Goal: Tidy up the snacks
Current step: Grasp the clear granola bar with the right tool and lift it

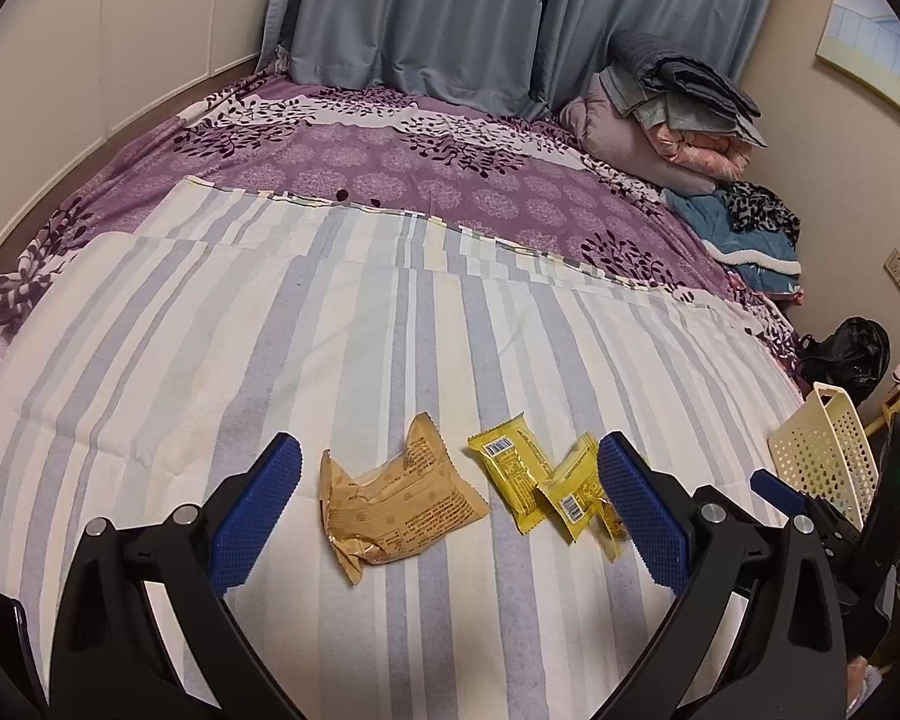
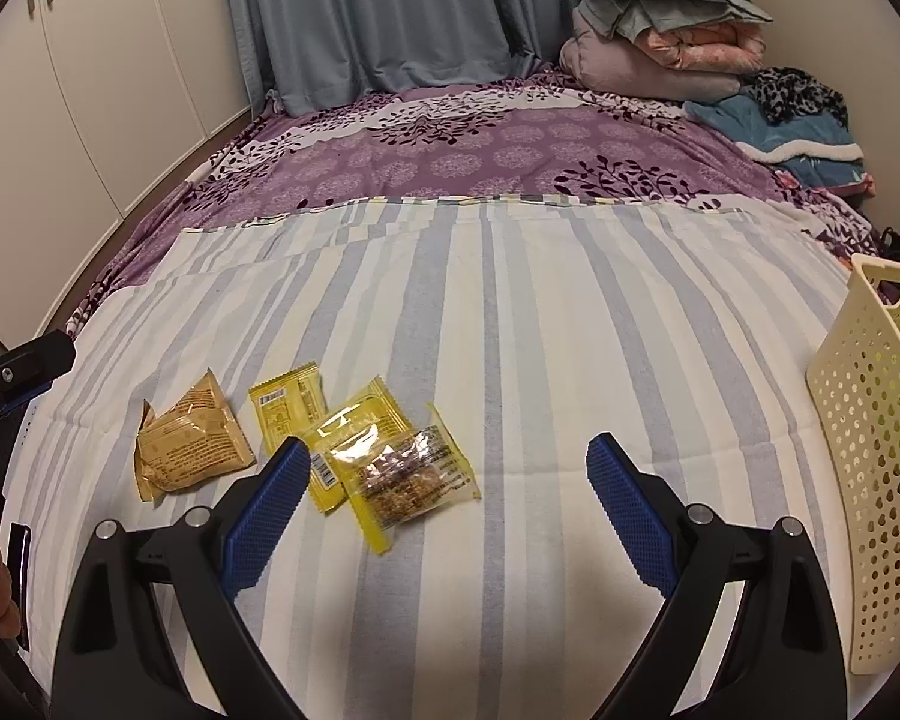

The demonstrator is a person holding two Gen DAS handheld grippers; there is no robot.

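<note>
Yellow snack packets (image 2: pixel 354 450) and a tan packet (image 1: pixel 390 504) are spread on the striped bed (image 2: pixel 510 312). The tan one is framed by the wide-open, empty left claw (image 1: pixel 450 516); the equally open right claw (image 2: pixel 450 516) is nearer the basket (image 2: pixel 870 450).

We see a bed spread with a striped sheet (image 1: pixel 342 324) over a purple floral cover (image 1: pixel 390 162). Grey-blue curtains (image 1: pixel 450 12) hang behind it. Folded blankets (image 2: pixel 666 30) are stacked in the far right corner, beside crumpled blue and leopard-print clothing (image 2: pixel 798 114). White cupboard doors (image 2: pixel 108 78) line the left wall.
</note>
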